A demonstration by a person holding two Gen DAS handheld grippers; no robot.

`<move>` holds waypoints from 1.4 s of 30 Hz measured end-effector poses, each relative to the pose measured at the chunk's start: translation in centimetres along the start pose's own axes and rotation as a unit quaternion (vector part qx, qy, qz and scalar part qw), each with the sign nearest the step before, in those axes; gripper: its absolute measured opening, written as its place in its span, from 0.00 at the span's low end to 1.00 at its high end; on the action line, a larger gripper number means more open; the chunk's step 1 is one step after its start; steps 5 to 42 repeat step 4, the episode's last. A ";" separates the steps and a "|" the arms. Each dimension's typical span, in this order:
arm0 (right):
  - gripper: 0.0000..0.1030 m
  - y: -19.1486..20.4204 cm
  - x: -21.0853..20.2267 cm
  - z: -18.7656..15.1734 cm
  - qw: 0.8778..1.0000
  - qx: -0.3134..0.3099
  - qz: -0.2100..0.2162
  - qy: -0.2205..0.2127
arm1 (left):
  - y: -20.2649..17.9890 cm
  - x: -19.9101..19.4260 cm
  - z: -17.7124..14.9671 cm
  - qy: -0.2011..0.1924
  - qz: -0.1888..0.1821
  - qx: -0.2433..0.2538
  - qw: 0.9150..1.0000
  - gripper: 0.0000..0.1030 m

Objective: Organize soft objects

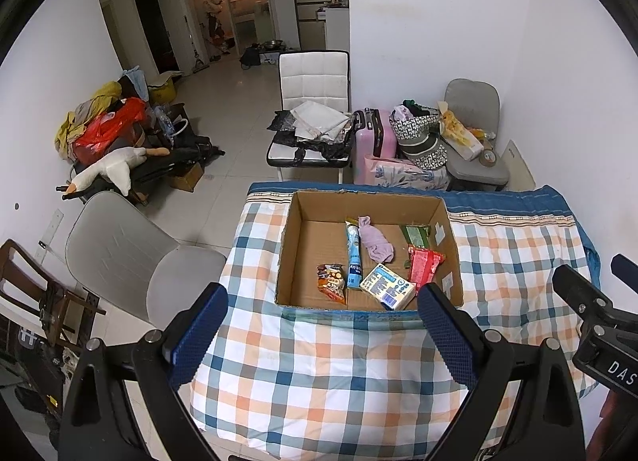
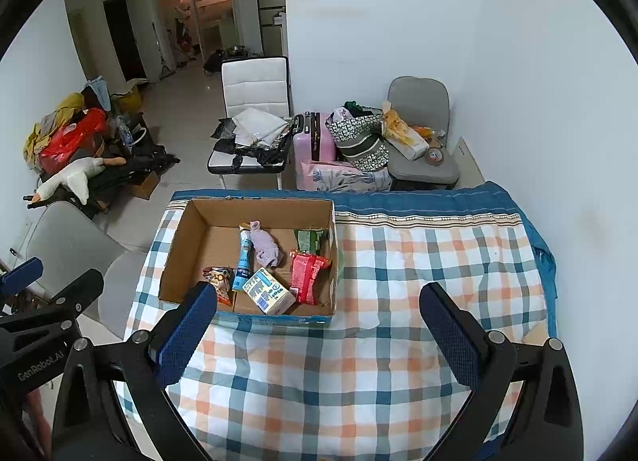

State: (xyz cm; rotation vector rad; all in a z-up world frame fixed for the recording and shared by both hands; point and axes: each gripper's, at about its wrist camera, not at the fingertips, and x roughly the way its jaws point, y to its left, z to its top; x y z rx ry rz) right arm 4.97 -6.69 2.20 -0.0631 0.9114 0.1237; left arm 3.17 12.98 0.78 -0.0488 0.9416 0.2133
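Note:
An open cardboard box (image 1: 291,245) (image 2: 175,249) sits on a checked cloth. Inside lie a lilac rolled sock (image 1: 377,241) (image 2: 267,247), a light blue tube (image 1: 354,257) (image 2: 244,261), a tissue pack (image 1: 392,287) (image 2: 269,293), a red packet (image 1: 424,263) (image 2: 307,275), a green packet (image 1: 414,235) (image 2: 309,239) and an orange snack bag (image 1: 331,279) (image 2: 219,281). My left gripper (image 1: 323,345) is open and empty, above the cloth in front of the box. My right gripper (image 2: 319,337) is open and empty, in front of the box and to its right.
The checked cloth (image 1: 327,389) (image 2: 418,261) covers the table, with a blue striped band at the far edge. A grey chair (image 1: 131,261) stands left of the table. Behind are a white chair (image 1: 315,102), a pink suitcase (image 1: 375,138), bags and a clothes pile (image 1: 103,122).

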 end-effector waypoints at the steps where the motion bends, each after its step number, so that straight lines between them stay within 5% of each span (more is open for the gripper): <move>1: 1.00 0.0 0.1 -0.1 1.000 0.001 -0.001 0.000 | -0.1 0.1 0.0 -0.001 0.000 0.001 1.000 0.94; 42: 1.00 0.0 0.1 0.0 1.000 0.001 0.000 0.002 | -0.1 0.3 0.2 -0.001 0.002 -0.002 1.000 0.94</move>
